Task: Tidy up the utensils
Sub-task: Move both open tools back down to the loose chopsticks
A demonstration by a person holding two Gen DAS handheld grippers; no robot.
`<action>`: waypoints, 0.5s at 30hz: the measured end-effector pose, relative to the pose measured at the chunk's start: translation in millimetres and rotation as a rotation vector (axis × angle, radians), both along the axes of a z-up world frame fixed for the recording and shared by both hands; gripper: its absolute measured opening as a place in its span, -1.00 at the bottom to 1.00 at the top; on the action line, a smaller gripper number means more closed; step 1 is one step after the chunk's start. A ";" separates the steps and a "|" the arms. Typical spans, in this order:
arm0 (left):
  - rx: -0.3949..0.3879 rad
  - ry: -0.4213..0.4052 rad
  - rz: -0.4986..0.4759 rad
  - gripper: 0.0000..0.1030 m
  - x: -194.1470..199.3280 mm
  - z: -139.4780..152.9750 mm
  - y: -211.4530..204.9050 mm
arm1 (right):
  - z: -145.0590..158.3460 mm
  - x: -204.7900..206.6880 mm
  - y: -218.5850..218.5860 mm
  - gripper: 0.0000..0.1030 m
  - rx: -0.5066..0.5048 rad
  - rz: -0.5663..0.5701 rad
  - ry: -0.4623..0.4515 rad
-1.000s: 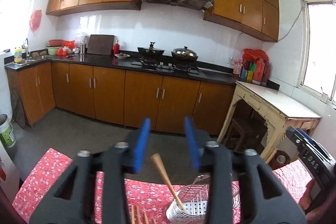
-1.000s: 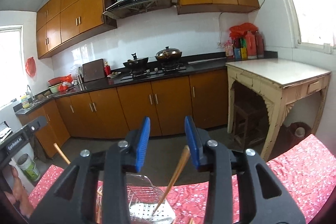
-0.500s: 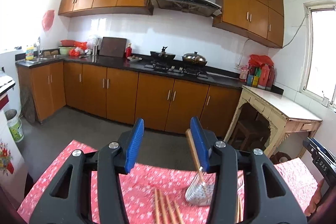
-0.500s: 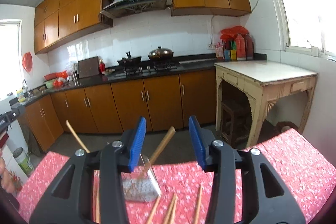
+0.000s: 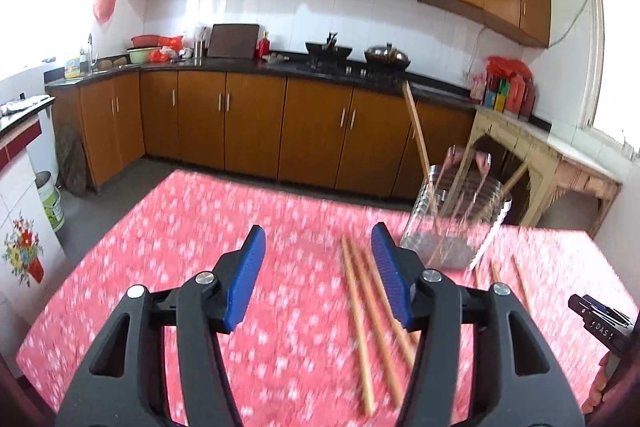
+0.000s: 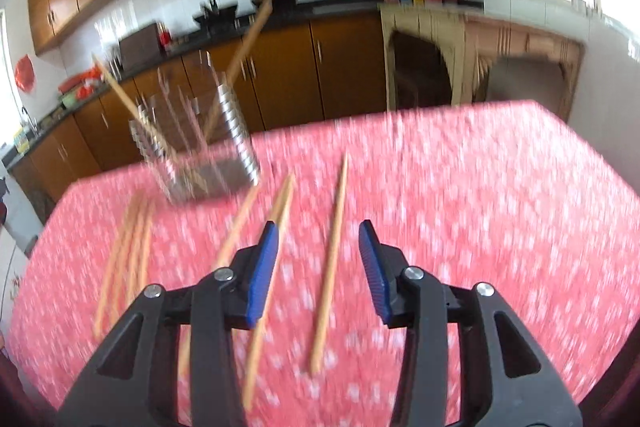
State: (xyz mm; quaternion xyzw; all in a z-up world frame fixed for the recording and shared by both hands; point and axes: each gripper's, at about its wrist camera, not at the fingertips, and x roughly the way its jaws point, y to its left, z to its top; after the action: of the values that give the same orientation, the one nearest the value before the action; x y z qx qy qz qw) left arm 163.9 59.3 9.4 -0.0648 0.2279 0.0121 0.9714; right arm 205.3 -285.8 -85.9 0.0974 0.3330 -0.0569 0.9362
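A wire utensil holder (image 5: 452,223) stands on the red flowered table (image 5: 180,247) with a few wooden chopsticks upright in it. My left gripper (image 5: 318,239) hovers over the cloth, jaws opening, nothing between them; loose chopsticks (image 5: 360,307) lie just right of its middle, partly under the right finger. In the right wrist view the holder (image 6: 200,147) is at the far left. My right gripper (image 6: 318,259) hangs above a single chopstick (image 6: 332,255), jaws closing but not touching it. More chopsticks (image 6: 276,219) lie by its left finger, and another group (image 6: 128,251) lies farther left.
The table's far edge (image 5: 280,187) drops to the kitchen floor in front of brown cabinets (image 5: 248,123). A pale wooden side table (image 5: 540,155) stands at the right, a bucket (image 5: 50,203) on the floor at the left. The other gripper's body (image 5: 600,323) shows at the right edge.
Both grippers have dropped and tipped down toward the table, away from the holder. The left jaws stand wider than before. Loose chopsticks now lie under both grippers.
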 end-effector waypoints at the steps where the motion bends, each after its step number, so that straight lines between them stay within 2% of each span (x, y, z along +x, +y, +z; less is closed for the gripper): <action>1: 0.011 0.006 0.001 0.10 -6.2 -9.3 -1.7 | -11.0 -3.7 1.5 -0.29 0.003 0.002 0.022; 6: 0.015 0.057 -0.004 0.10 -18.0 -39.1 -5.8 | -47.1 -9.7 4.2 -0.44 0.021 0.001 0.105; 13: 0.041 0.046 -0.003 0.14 -39.0 -58.3 -13.1 | -61.1 -15.1 17.3 -0.45 0.008 0.018 0.127; 15: 0.056 0.048 -0.018 0.15 -41.3 -62.2 -18.5 | -66.5 -13.4 22.2 -0.51 0.002 0.023 0.141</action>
State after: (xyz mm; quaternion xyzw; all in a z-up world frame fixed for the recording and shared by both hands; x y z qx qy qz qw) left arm 122.6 40.9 -52.9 -0.0352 0.2516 0.0112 0.9671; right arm 191.8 -263.7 -152.4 0.0902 0.3993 -0.0524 0.9109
